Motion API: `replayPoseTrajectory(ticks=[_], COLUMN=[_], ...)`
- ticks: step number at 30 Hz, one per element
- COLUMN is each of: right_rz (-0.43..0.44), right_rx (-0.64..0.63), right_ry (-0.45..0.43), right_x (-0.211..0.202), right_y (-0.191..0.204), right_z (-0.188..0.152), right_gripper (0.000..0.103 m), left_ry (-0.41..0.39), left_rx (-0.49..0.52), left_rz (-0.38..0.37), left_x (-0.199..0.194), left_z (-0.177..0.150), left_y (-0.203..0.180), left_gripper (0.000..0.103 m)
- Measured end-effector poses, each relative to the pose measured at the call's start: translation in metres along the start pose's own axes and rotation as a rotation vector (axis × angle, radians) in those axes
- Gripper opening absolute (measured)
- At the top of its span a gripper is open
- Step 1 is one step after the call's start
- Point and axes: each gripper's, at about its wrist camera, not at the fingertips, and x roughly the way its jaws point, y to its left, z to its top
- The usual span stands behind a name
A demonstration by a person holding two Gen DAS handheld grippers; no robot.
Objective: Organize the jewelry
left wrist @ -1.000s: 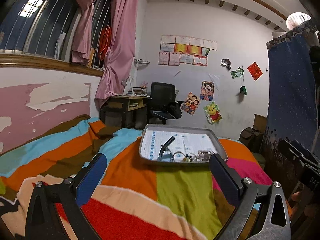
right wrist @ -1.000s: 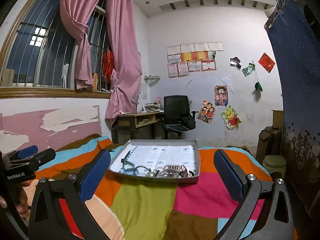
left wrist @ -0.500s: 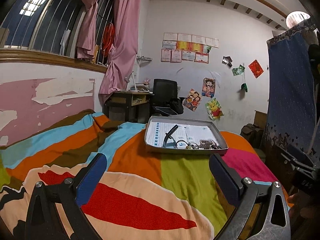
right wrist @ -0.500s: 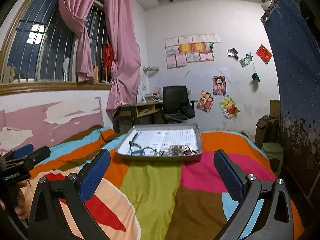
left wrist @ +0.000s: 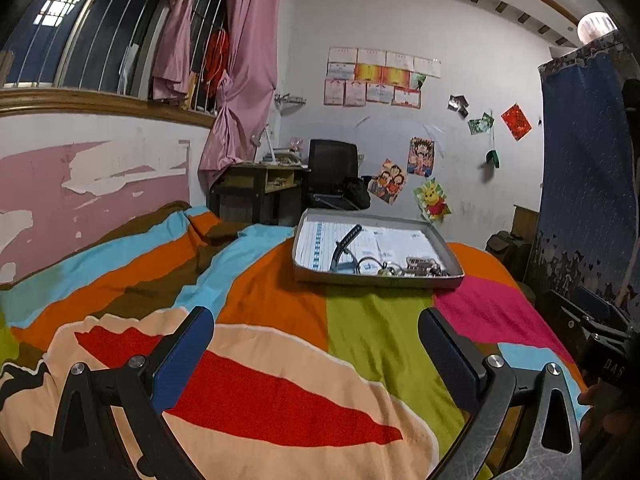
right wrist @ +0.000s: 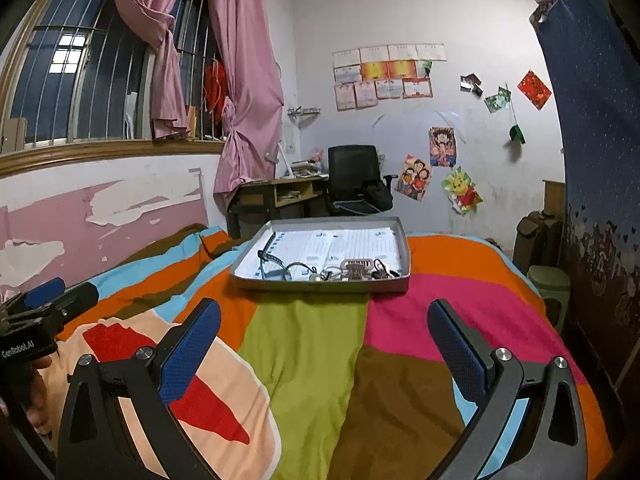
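A shallow grey tray lined with printed paper lies on the striped bedspread, and shows in the right wrist view too. Along its near side lies a small heap of jewelry: a dark watch strap, thin chains and a metal clasp piece. My left gripper is open and empty, well short of the tray. My right gripper is open and empty, also short of the tray.
The colourful bedspread fills the foreground. A pink peeling wall runs along the left. A desk and black chair stand behind the bed. A dark blue curtain hangs at right.
Both grippers have pulled back from the tray and risen a little; the tray looks smaller and farther. Both stay open and empty.
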Motion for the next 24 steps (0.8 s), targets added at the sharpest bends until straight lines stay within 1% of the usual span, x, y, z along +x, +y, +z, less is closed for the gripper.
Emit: replayPoseTrajectory(ticks=[3,7,16,24], right_rz=[-0.001,-0.007,-0.007,-0.007], right_rx=[0.004,0.007,0.021,0.027], right_ry=[0.026,0.055,0.058,0.061], right_x=[0.005,0.012,0.014,0.015], right_y=[-0.001,-0.002,-0.002,-0.002], right_z=[-0.003,-0.008,-0.013,-0.014], right_gripper=[0.102,0.102,0.102,0.102], left_ry=[0.028,0.041,0.049,0.048], left_rx=[0.001,0.009,-0.004,-0.004], left_rz=[0.004,0.010,0.026,0.024], left_x=[0.006,0.009,0.011,0.012], left_z=[-0.003,-0.006,-0.006,-0.005], left_y=[0.000,-0.002,0.000,0.002], left_gripper=[0.103,0.103,0.103,0.103])
